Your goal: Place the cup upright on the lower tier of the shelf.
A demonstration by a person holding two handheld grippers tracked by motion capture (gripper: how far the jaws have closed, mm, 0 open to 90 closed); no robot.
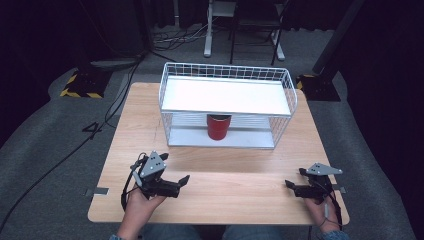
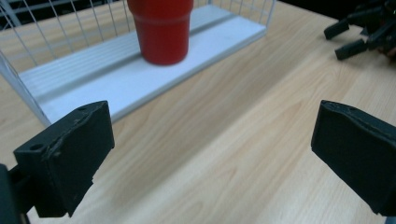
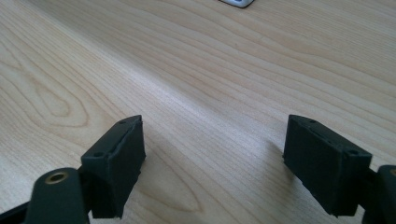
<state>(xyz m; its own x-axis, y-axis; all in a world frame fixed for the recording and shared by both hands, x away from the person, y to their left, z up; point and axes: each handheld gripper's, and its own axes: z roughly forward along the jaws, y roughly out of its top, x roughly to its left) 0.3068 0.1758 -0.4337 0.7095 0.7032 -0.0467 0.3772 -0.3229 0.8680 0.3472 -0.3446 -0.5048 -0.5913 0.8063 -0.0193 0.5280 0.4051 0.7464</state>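
High view: red cup [image 1: 218, 128], tapered, dark rim, upright on lower white shelf of wire rack [image 1: 170, 80] toward far edge of table [image 1: 215, 165]; upper shelf bare. Left tongs [image 1: 186, 180] near front-left corner, right tongs [image 1: 292, 187] near front-right corner, both spread apart, holding nothing.

Left gripper view: red cup [image 2: 162, 29] glossy, standing on ribbed white shelf behind wire side; left tongs [image 2: 212, 149] wide apart over wood.

Right gripper view: right tongs [image 3: 215, 163] apart above bare wood grain.
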